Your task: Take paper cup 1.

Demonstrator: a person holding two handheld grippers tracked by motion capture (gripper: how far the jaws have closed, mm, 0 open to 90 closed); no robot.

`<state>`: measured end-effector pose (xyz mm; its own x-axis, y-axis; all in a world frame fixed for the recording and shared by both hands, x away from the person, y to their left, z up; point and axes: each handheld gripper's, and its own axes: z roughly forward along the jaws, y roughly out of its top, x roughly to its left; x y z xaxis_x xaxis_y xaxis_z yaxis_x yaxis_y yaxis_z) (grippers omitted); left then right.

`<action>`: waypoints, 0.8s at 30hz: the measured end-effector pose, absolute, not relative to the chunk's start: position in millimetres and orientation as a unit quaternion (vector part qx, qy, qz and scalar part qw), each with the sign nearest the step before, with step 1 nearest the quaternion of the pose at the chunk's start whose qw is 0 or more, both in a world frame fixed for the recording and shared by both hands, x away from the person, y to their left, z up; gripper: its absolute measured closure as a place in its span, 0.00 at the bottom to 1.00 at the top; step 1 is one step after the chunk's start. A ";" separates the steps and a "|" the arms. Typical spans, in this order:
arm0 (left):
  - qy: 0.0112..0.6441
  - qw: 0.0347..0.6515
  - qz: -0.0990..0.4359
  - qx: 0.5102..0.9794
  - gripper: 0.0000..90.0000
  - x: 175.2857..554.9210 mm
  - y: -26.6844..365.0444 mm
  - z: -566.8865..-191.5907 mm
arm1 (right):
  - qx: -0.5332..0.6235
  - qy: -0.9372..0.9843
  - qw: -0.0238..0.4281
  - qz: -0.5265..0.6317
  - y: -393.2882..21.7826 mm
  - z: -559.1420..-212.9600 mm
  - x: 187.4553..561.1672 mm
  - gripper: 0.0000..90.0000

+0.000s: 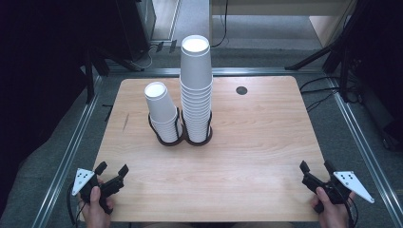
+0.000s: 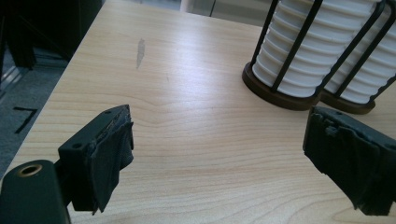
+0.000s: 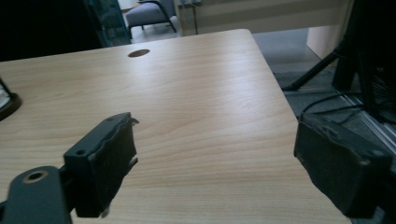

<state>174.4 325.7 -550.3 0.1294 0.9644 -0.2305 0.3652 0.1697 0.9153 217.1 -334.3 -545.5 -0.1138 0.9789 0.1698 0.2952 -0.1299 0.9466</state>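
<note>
2 grippers, left (image 1: 113, 169) and right (image 1: 315, 166), jaws apart, empty, near table (image 1: 247, 156) edge; cup stacks (image 1: 183, 102) beyond.

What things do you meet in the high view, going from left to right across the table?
Left gripper → short cup stack → tall cup stack → table hole → right gripper.

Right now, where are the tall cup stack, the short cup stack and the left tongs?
tall cup stack (image 1: 196, 90), high view, on its ribbed side.
short cup stack (image 1: 160, 107), high view, on the top cup's wall.
left tongs (image 1: 112, 168), high view, midway between the tips.
</note>
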 end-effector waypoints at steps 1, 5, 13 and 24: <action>0.585 0.492 0.304 0.568 0.09 174.4 325.7 -550.3 | 0.572 0.560 0.350 0.487 -333.8 -545.5 218.0 0.15; 0.586 0.492 0.302 0.568 0.09 174.7 326.4 -550.3 | 0.574 0.554 0.378 0.469 -329.9 -545.1 218.0 0.16; 0.584 0.496 0.301 0.567 0.09 174.5 323.6 -545.8 | 0.573 0.571 0.354 0.470 -326.0 -542.8 218.4 0.15; 0.549 0.533 0.313 0.563 0.10 179.4 303.1 -525.4 | 0.566 0.579 0.347 0.473 -317.2 -535.4 219.5 0.10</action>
<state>179.4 303.1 -525.4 0.2028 0.9510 -0.2335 0.2841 0.1710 0.9434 219.5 -317.2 -535.4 -0.1190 0.9839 0.1332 0.3263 -0.0880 0.9412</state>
